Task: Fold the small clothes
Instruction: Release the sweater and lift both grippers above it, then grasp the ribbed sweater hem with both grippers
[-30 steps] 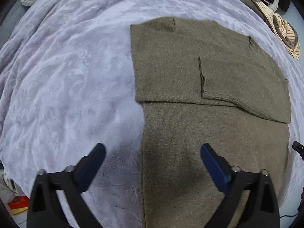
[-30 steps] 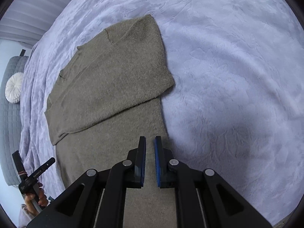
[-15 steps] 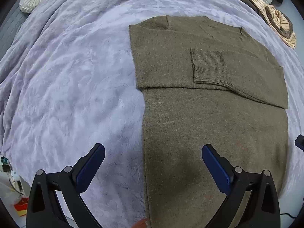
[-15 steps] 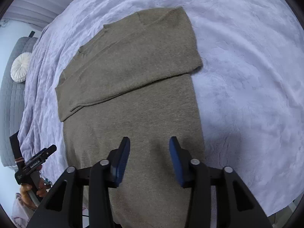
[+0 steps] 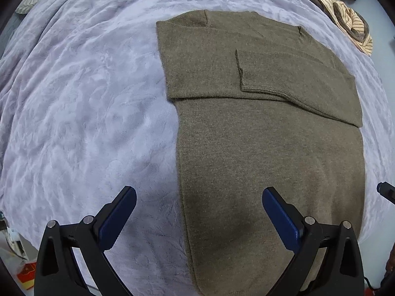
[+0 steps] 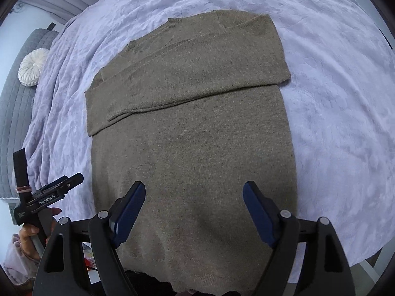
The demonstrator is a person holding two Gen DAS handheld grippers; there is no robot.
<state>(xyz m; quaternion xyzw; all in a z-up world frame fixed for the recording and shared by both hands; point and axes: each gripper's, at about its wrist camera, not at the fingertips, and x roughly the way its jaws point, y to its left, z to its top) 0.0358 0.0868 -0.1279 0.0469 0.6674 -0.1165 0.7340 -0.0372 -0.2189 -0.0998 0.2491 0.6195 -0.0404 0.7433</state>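
Observation:
An olive-brown knit sweater (image 5: 266,148) lies flat on the lilac bedspread, both sleeves folded across its chest; a ribbed cuff (image 5: 249,71) lies on top. It also shows in the right wrist view (image 6: 192,133), hem nearest me. My left gripper (image 5: 198,197) is open and empty, hovering over the sweater's left side edge near the hem. My right gripper (image 6: 193,192) is open and empty, above the lower middle of the sweater. The left gripper also shows at the left in the right wrist view (image 6: 49,194), held by a hand.
The lilac bedspread (image 5: 81,103) covers the bed all around. A pile of striped and dark clothes (image 5: 350,22) lies at the far right corner. A round white cushion (image 6: 33,67) rests on a grey quilted surface at the left. The bed's front edge runs just below the hem.
My right gripper has opened from shut to wide open and pulled back toward the hem. My left gripper stays open with little movement. The sleeves lie folded as before.

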